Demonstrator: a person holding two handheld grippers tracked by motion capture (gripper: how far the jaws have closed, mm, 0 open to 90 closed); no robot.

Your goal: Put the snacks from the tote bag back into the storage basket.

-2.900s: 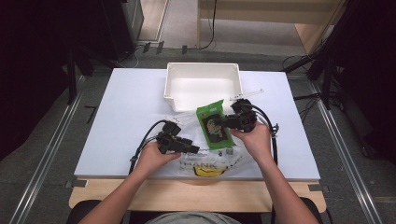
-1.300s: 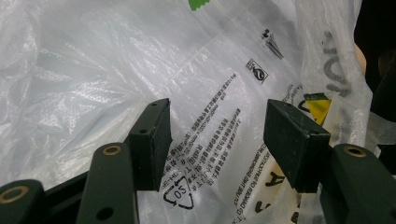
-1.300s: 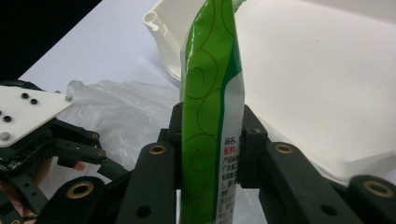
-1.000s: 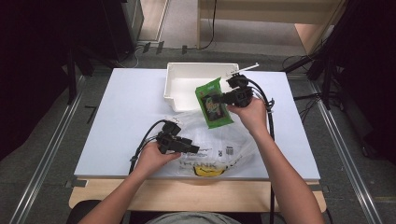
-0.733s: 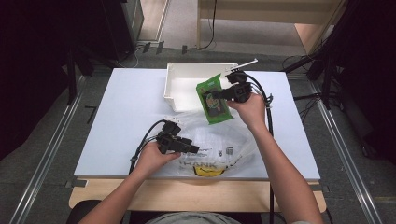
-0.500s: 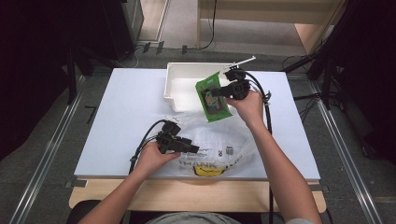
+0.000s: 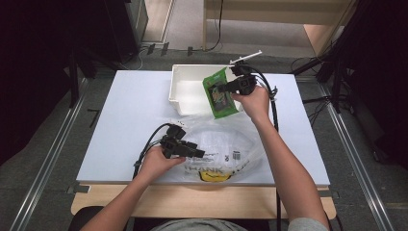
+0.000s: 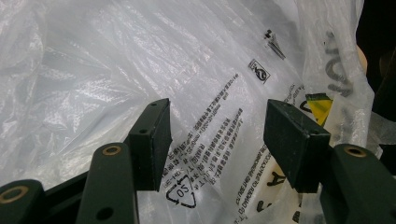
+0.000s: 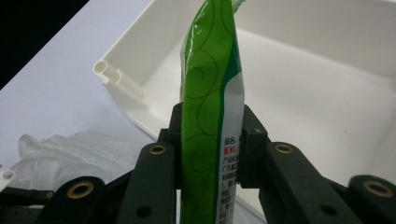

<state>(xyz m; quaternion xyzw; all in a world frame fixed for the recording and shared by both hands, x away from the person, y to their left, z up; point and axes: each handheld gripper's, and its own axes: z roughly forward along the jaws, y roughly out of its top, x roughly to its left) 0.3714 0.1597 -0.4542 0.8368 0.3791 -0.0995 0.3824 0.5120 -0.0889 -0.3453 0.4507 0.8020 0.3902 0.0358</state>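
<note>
Bright even overhead light on white rectangular tabletop [image 7: 134, 120], surroundings dark; glare patches on crinkled clear plastic bag [image 8: 140, 60]; high view soft, near black jaws slightly blurred

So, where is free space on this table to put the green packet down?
The white bin is bare inside, just under the packet in the right tongs. The table is free on its left part, between the bin and the left edge, and on the right strip beside the right forearm. It is crowded in the near middle: the plastic bag and the left tongs.
</note>
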